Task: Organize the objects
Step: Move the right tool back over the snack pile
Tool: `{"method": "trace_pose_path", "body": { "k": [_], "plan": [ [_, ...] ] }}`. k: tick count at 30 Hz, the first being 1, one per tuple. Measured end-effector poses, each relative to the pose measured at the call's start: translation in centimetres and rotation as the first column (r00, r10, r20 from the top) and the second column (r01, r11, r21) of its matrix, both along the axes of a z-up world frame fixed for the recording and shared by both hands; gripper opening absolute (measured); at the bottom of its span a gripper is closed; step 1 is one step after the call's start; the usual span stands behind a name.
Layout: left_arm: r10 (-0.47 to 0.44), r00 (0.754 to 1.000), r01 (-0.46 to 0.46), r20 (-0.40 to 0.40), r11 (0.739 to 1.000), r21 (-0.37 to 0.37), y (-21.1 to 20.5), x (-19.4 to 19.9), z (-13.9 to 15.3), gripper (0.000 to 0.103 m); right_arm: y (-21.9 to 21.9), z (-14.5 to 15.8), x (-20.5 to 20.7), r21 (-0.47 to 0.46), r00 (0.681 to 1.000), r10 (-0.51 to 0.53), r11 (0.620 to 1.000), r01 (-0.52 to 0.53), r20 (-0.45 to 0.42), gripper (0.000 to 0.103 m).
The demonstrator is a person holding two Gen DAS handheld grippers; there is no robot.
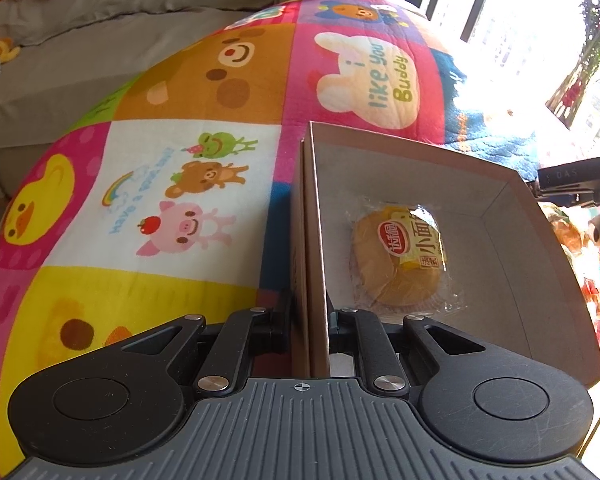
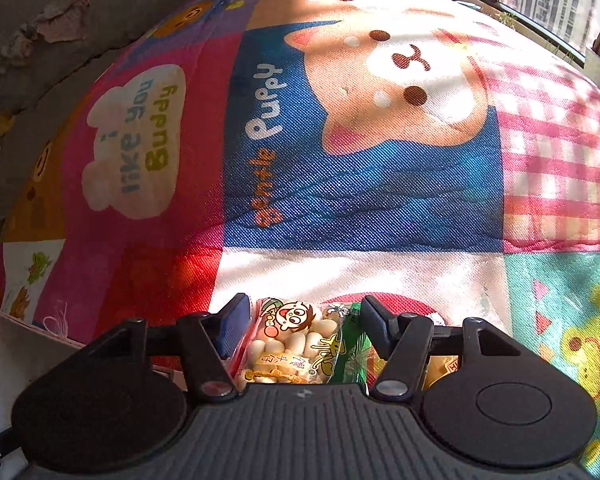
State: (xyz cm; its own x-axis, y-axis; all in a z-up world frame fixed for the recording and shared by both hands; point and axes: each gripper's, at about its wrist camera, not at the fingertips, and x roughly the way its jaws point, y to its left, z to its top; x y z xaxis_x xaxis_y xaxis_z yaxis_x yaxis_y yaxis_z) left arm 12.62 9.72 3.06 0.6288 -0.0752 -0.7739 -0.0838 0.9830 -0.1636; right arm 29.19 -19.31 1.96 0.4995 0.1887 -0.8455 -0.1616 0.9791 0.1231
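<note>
Black linkage arms of the left gripper (image 1: 310,320) are filling the near edge of the left wrist view, and its jaws are pinching narrowly on the near left wall of a brown cardboard box (image 1: 314,240). Inside the box, a wrapped round bun (image 1: 400,258) with a yellow and red label is lying flat on the floor of the box, near the middle. The box is resting on a colourful cartoon play mat (image 1: 172,184) printed with a duck, a frog, a bear and a pig. A grey sofa (image 1: 100,32) is running along the far left, with small toys scattered on it. Bright windows are glaring at the far right.

In the right wrist view, the right gripper (image 2: 304,320) is standing partly open over a snack packet (image 2: 296,344) showing a cartoon face and small white pieces. Its blue-padded fingers (image 2: 232,324) are sitting on either side of the packet; whether they are pressing it is unclear. A green wrapper (image 2: 354,354) is lying just right of the packet, under the right finger. A corner of the box is showing at the near left.
</note>
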Motion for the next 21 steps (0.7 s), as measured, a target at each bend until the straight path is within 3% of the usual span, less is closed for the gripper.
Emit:
{"method": "trace_pose_path", "body": {
  "k": [7,10,15,20,21],
  "plan": [
    [0.010,1.000,-0.010,-0.001,1.000,0.000,-0.2,-0.2,0.0,0.015,-3.2,1.3,-6.6,-0.035,0.993,0.113,0.993,-0.113,0.013,0.062],
    [0.013,1.000,-0.013,-0.002,1.000,-0.001,-0.3,-0.2,0.0,0.015,-3.5,2.3,-9.9,-0.090,0.987,0.149,0.985,-0.144,0.052,0.062],
    [0.012,1.000,-0.012,-0.003,1.000,-0.001,-0.3,-0.3,0.0,0.015,-3.3,2.6,-16.2,-0.147,0.971,0.225,0.966,-0.212,0.083,0.072],
    [0.007,1.000,-0.007,-0.003,1.000,0.004,-0.4,-0.6,0.0,0.016,-2.6,2.3,-20.7,-0.384,0.960,0.218,0.913,-0.137,0.174,0.073],
    [0.007,1.000,-0.007,-0.003,1.000,0.001,-0.3,-0.7,0.0,0.016,-2.8,2.4,-21.2,-0.395,0.961,0.203,0.911,-0.116,0.186,0.073]
  ]
}}
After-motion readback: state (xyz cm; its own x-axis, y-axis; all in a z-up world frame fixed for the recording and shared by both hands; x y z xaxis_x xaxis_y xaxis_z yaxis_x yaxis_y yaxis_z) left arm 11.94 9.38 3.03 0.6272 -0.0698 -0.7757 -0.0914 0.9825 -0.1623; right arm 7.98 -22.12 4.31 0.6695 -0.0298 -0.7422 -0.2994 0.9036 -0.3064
